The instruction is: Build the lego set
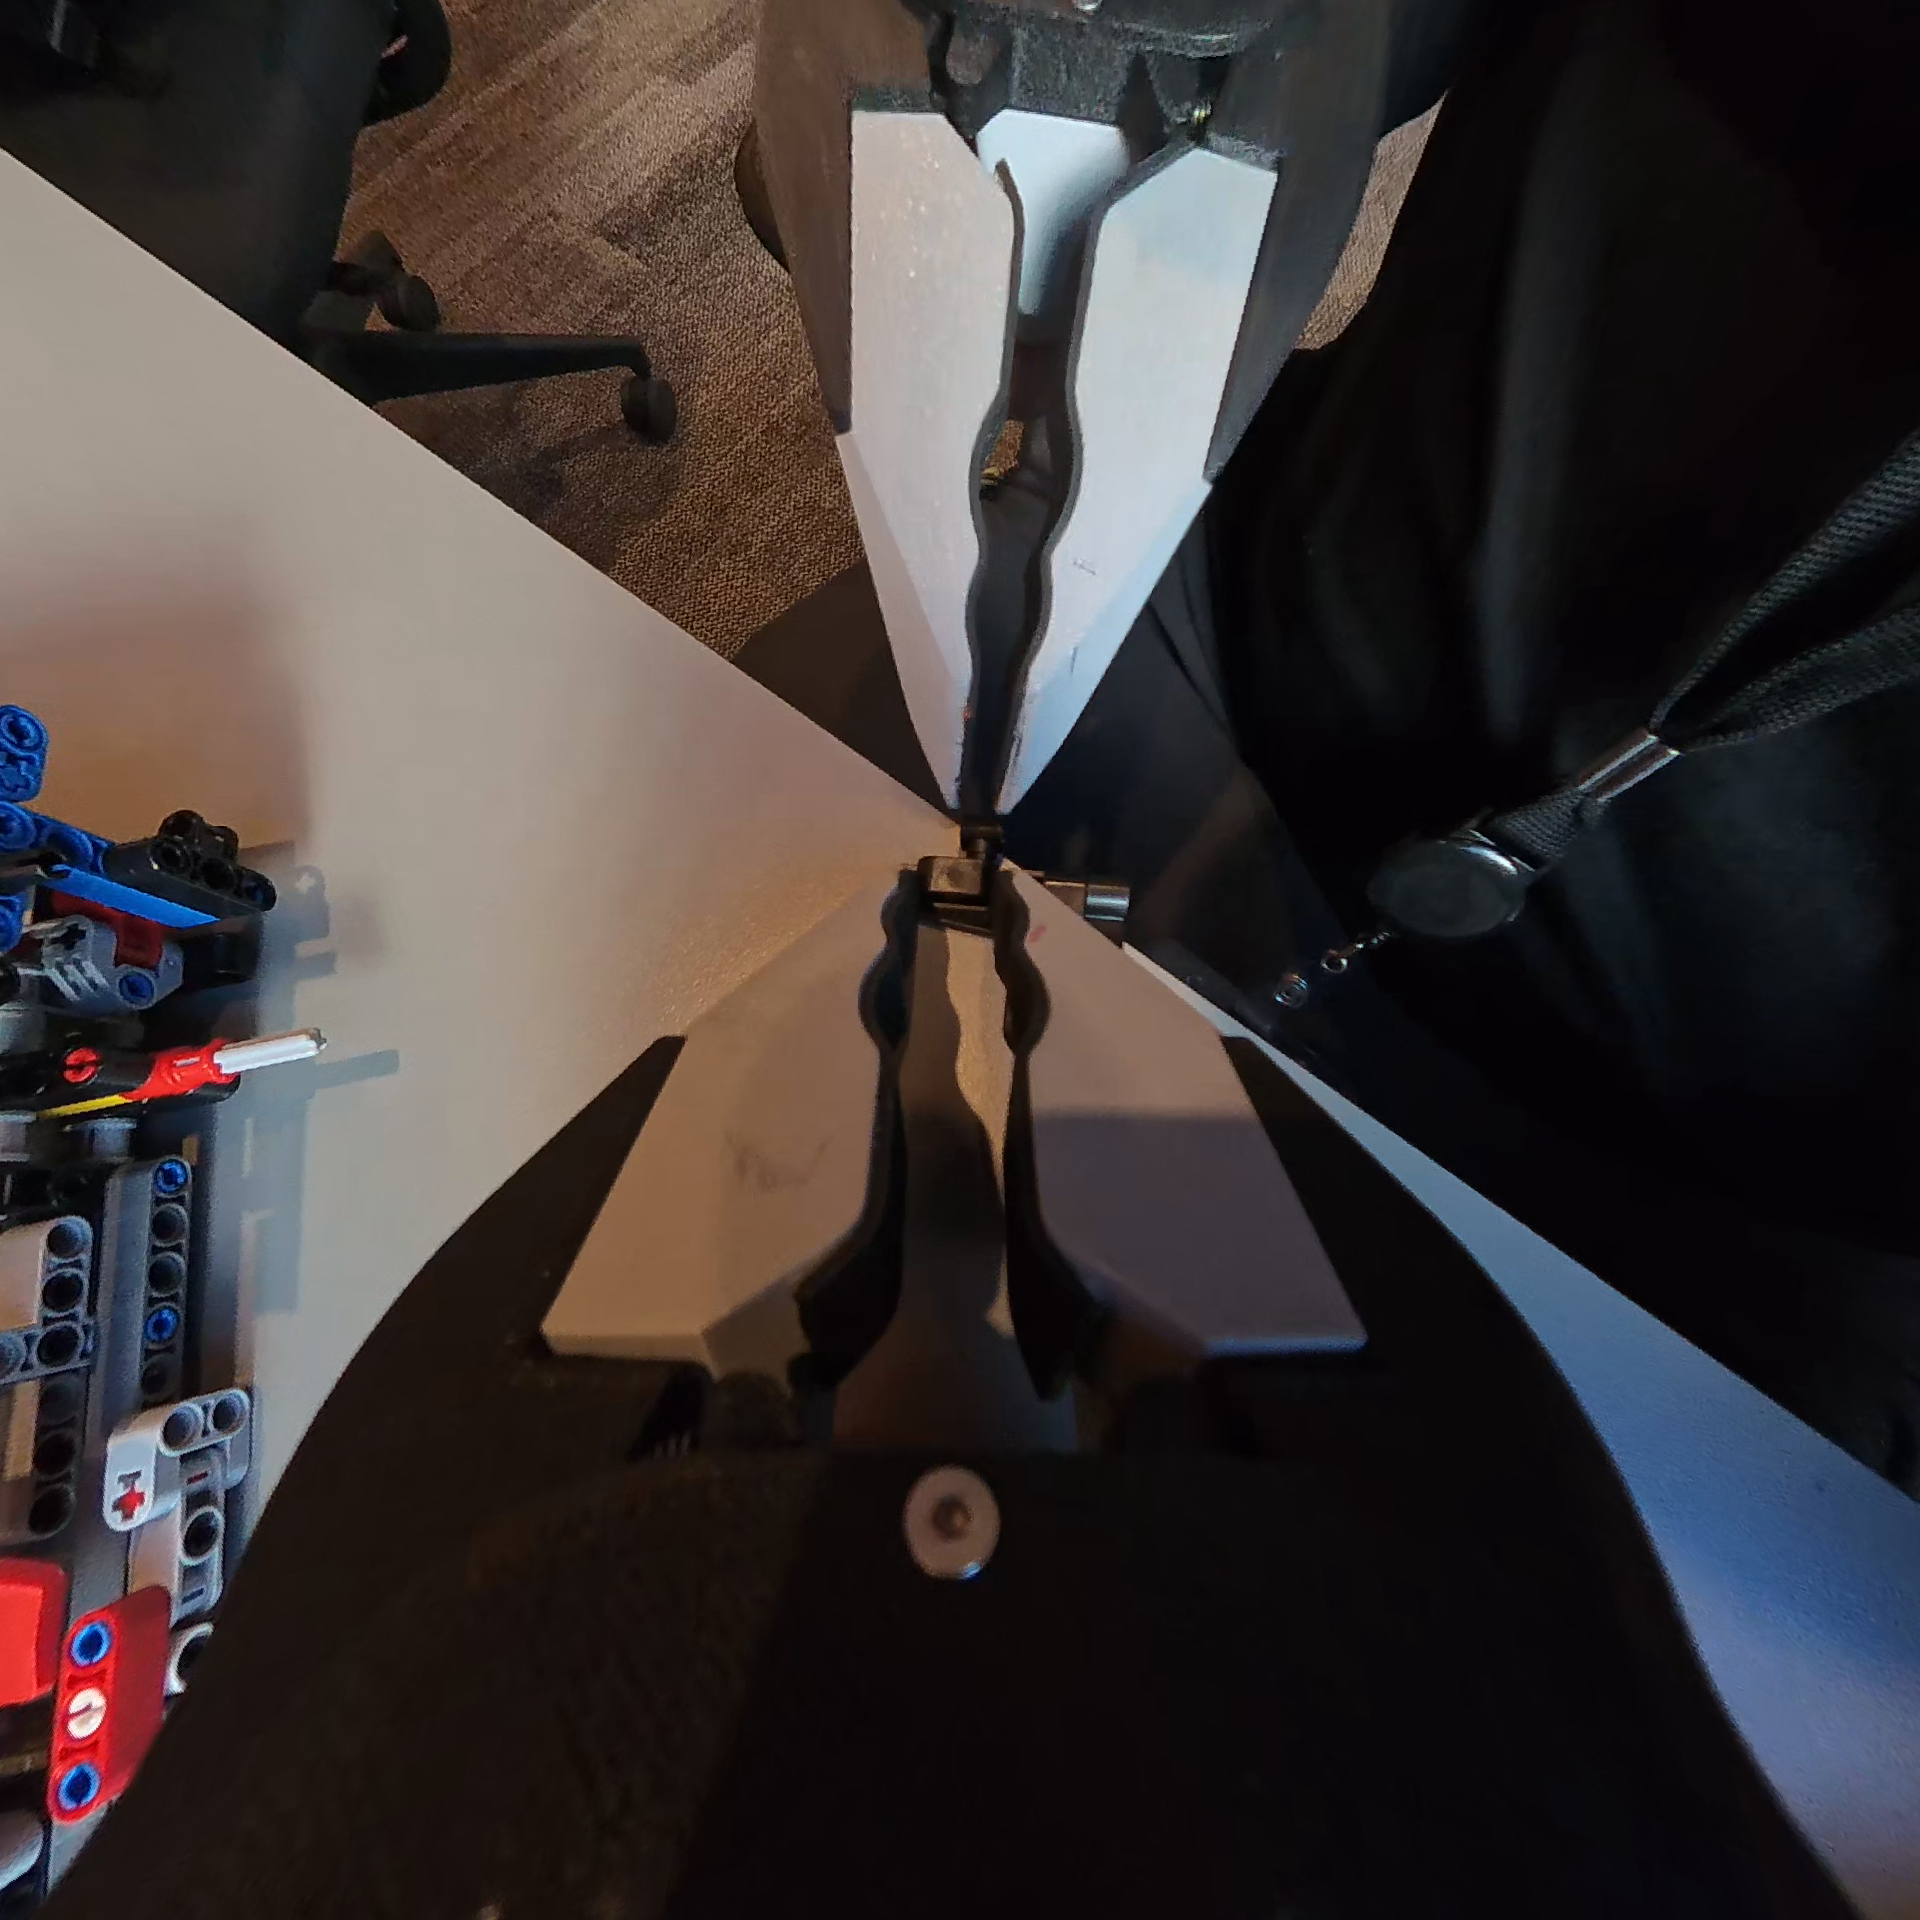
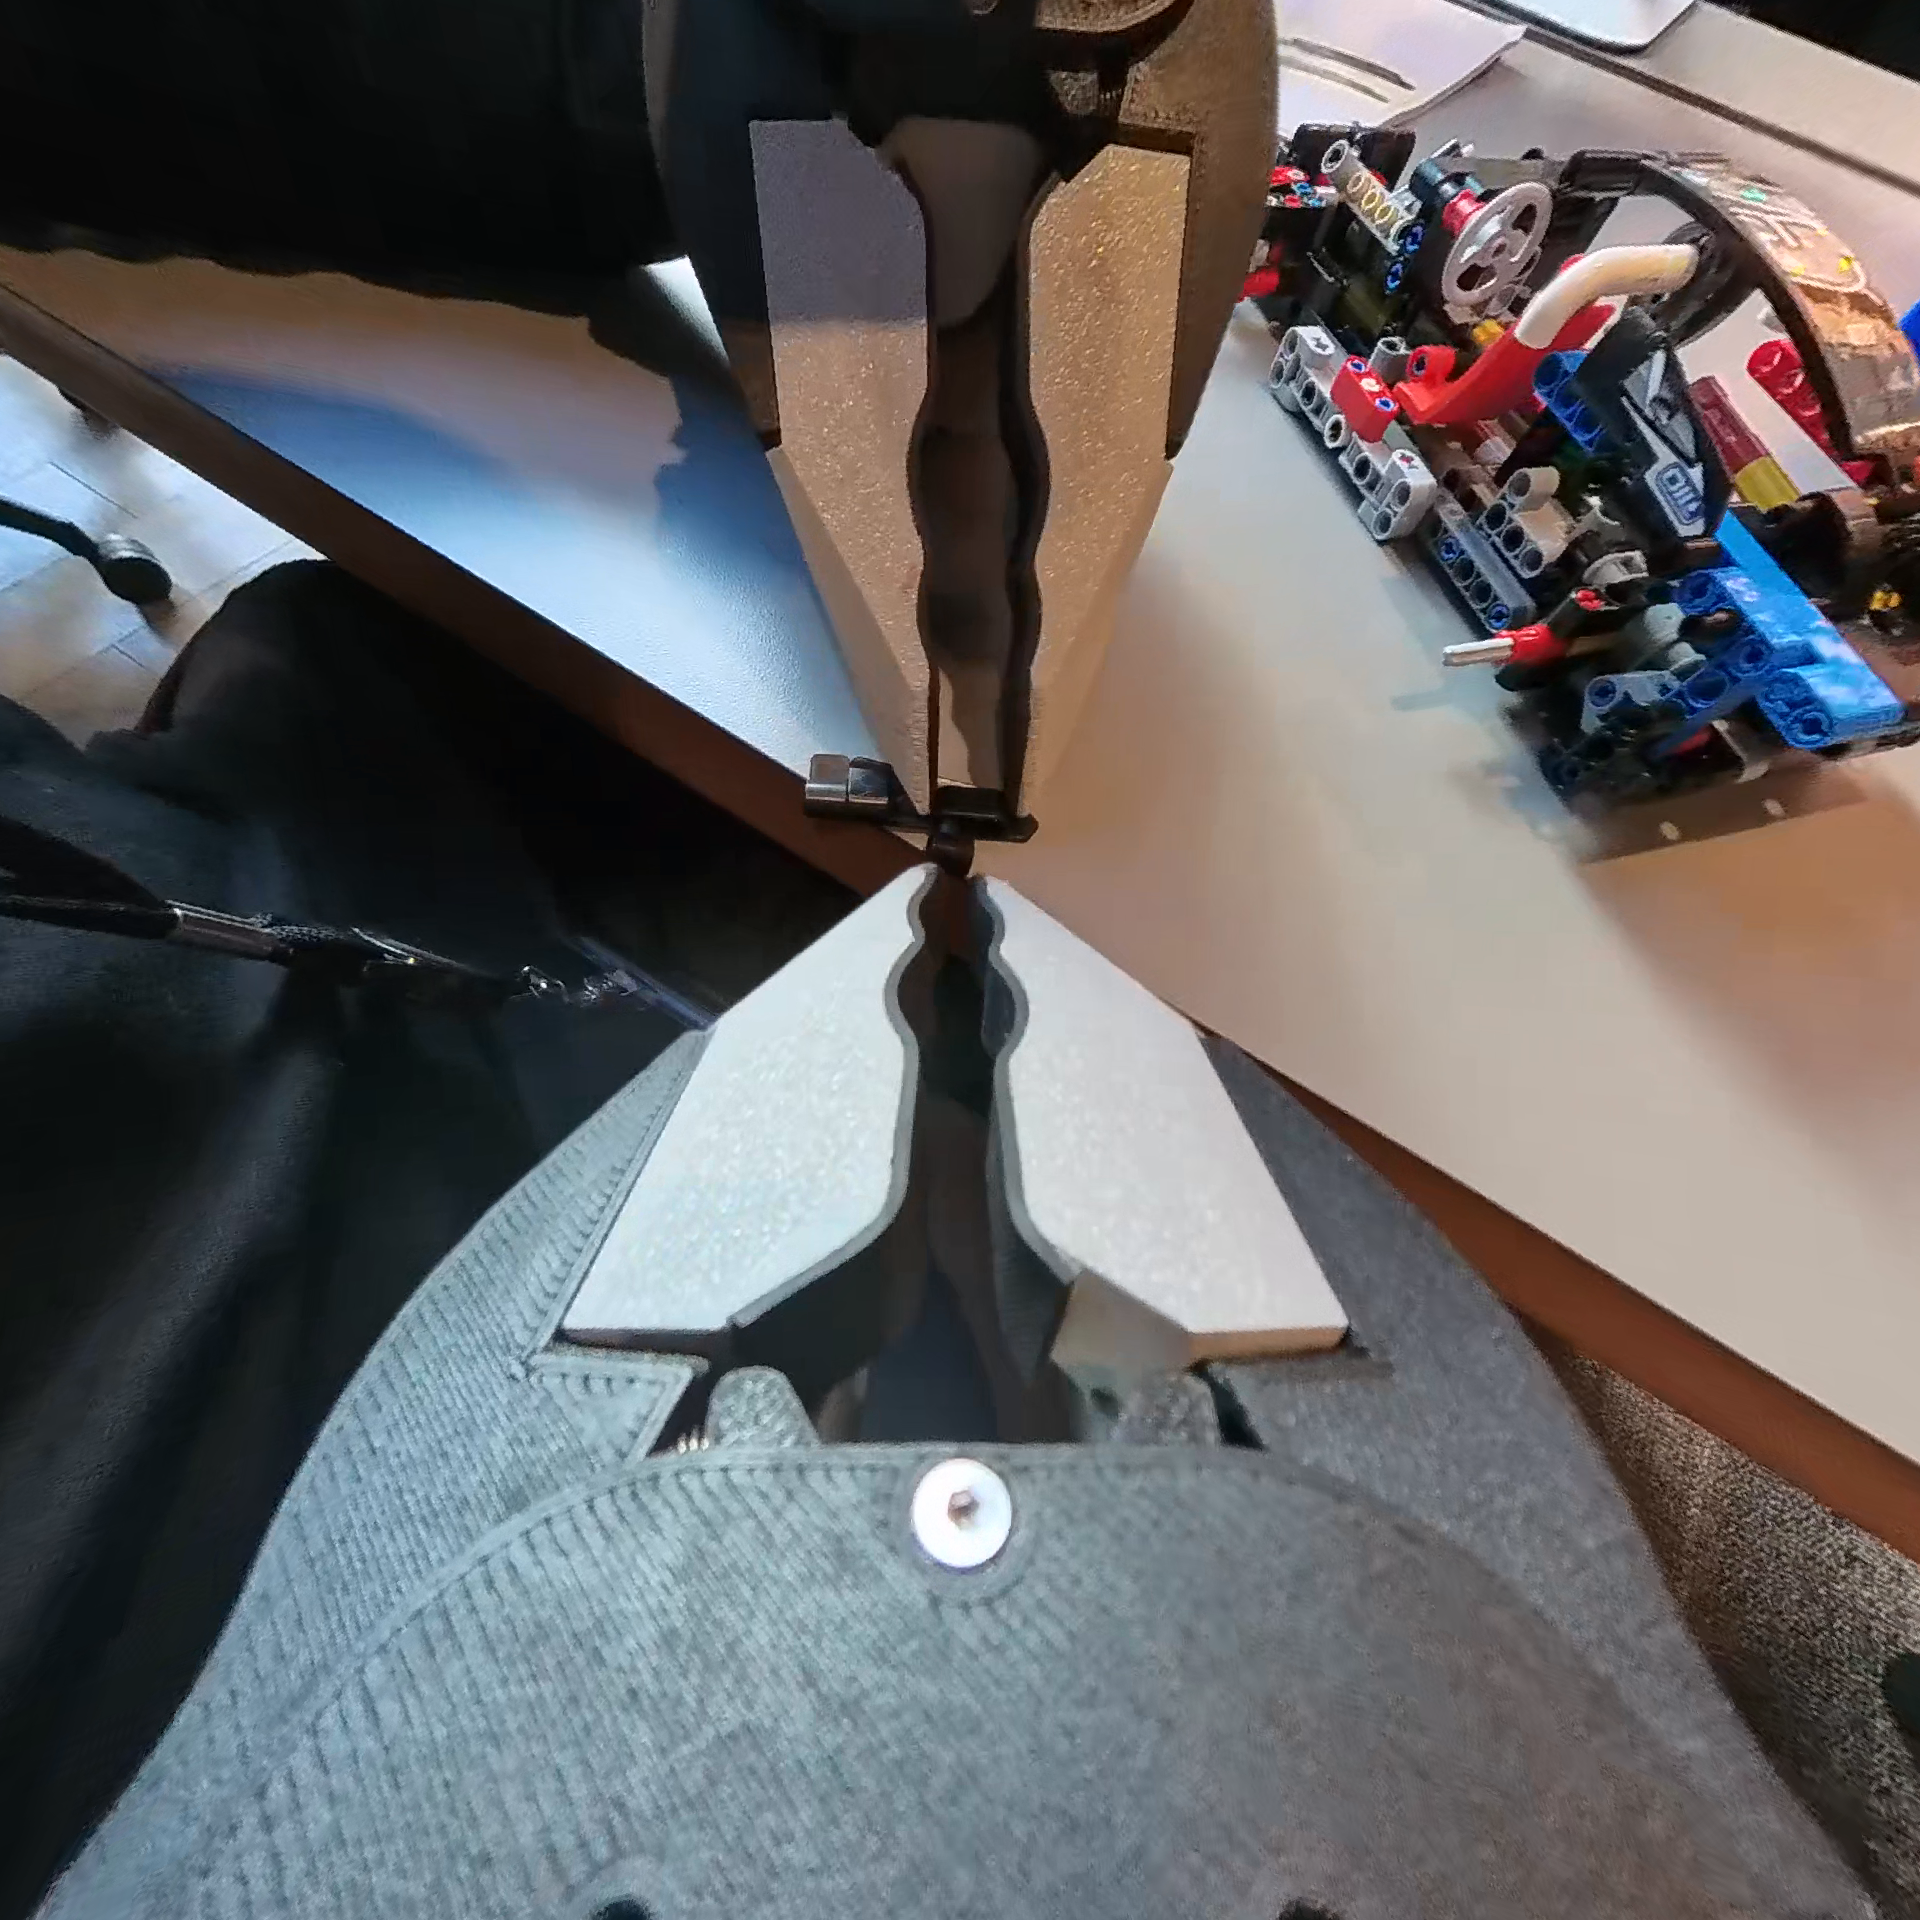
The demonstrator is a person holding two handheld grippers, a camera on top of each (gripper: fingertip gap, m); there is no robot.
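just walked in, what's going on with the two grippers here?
A person is working both handheld grippers tip to tip at the edge of the white table. The left gripper is shut on a small black lego piece; the right gripper pinches a small black pin and meets that piece, so the two look like they are being joined. The half-built lego model sits apart on the table, untouched.

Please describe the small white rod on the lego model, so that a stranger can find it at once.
On the white table stands the lego model. At its blue end, on the side facing the table edge, a red connector points outward. The white rod pokes from it: the only bare pale pin jutting sideways over the tabletop.
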